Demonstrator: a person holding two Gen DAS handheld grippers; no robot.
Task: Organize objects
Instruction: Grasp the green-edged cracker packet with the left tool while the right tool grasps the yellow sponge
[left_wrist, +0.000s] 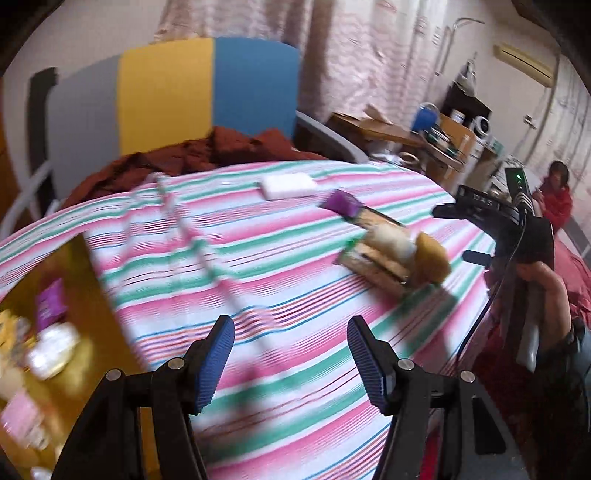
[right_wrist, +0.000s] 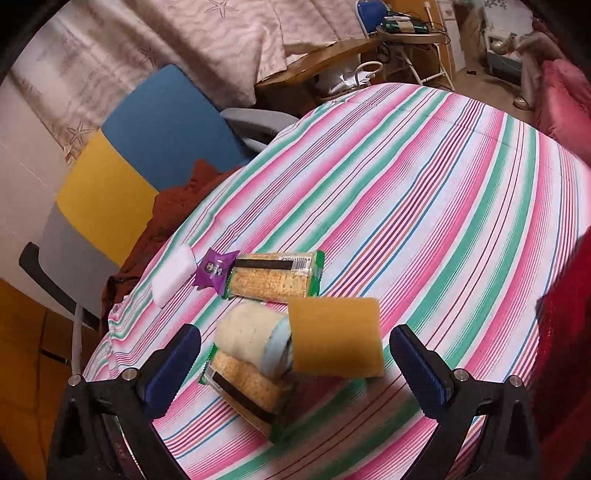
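On the striped tablecloth (right_wrist: 424, 192) lies a pile: a yellow-brown sponge (right_wrist: 336, 336), a pale rolled cloth (right_wrist: 251, 334) and a cracker packet (right_wrist: 245, 387) under them. Behind it are a second cracker packet (right_wrist: 277, 275), a purple sachet (right_wrist: 214, 271) and a white block (right_wrist: 173, 276). My right gripper (right_wrist: 297, 373) is open, its blue pads either side of the pile without touching it. My left gripper (left_wrist: 293, 363) is open and empty over bare cloth, with the pile (left_wrist: 391, 258), purple sachet (left_wrist: 341, 203) and white block (left_wrist: 287, 185) ahead to the right.
A yellow box (left_wrist: 92, 295) with several small packets sits at the table's left edge. A chair (left_wrist: 166, 96) with a grey, yellow and blue back holds a rust-red cloth (left_wrist: 177, 162). A hand holds the right gripper (left_wrist: 517, 229) at the right edge. A person in red (left_wrist: 557, 199) sits far right.
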